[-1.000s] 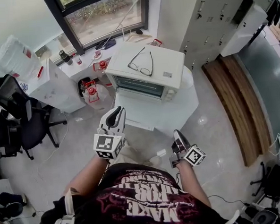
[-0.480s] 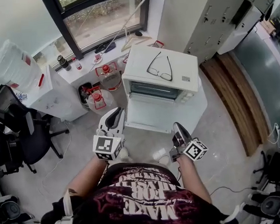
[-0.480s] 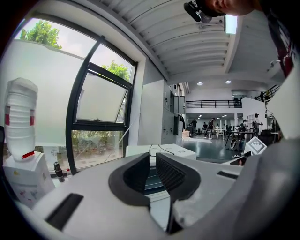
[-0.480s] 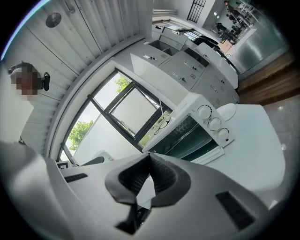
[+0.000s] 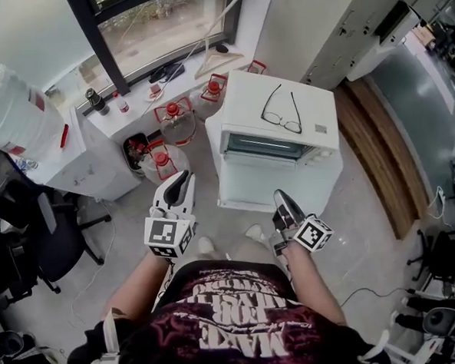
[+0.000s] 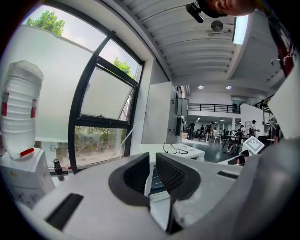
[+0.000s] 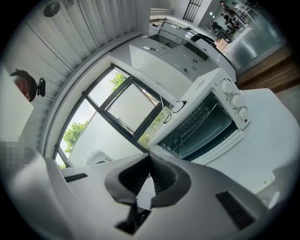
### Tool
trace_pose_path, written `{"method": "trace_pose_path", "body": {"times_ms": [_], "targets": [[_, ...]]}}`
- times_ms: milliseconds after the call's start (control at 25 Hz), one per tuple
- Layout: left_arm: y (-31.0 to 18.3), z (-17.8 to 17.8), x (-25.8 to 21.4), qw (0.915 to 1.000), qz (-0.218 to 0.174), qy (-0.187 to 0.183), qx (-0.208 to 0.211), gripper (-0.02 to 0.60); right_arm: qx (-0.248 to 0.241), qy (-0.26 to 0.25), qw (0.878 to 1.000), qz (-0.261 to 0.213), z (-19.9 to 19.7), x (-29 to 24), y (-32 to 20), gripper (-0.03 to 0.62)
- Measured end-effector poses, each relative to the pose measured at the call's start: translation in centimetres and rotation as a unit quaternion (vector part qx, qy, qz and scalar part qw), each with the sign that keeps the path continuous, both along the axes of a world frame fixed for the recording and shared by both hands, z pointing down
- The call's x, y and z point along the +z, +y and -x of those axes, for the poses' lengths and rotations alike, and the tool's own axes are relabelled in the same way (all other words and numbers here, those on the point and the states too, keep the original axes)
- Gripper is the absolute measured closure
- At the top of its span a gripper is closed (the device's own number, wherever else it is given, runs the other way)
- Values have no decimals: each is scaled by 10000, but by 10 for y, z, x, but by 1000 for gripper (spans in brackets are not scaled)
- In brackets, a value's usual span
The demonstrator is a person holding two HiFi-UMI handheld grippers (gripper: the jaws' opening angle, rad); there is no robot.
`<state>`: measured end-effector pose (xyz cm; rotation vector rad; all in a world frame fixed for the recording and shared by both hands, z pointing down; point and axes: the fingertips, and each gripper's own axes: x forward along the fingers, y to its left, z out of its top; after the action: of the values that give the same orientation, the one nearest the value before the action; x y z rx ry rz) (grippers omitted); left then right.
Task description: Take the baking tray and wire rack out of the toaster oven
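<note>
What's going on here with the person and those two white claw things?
A person stands facing a boxy white toaster oven on a white table, holding a gripper in each hand. The left gripper has its jaws slightly apart and the right gripper has its jaws shut. Both are empty and short of the oven. Black-rimmed glasses lie on the oven's top. Nothing is out yet.

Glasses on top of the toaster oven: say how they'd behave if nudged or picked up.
The glasses look thin-framed, so probably light and easily bent by a hard pinch. They lie loose, arms unfolded, on the smooth white top of the toaster oven, so a bump would likely slide them. A fall might crack the lenses.
</note>
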<state>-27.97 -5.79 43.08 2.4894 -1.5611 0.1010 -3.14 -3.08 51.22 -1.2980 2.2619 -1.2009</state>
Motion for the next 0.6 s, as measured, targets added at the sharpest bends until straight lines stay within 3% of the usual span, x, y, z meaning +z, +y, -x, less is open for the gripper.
{"method": "trace_pose_path", "body": {"times_ms": [320, 600], "targets": [[-18, -1, -1, 10000, -11, 54, 46, 537, 122, -527, 9982, 260, -2, 20, -40, 586], [-42, -7, 2, 9999, 107, -90, 10, 537, 96, -638, 9964, 556, -3, 53, -85, 554]]}}
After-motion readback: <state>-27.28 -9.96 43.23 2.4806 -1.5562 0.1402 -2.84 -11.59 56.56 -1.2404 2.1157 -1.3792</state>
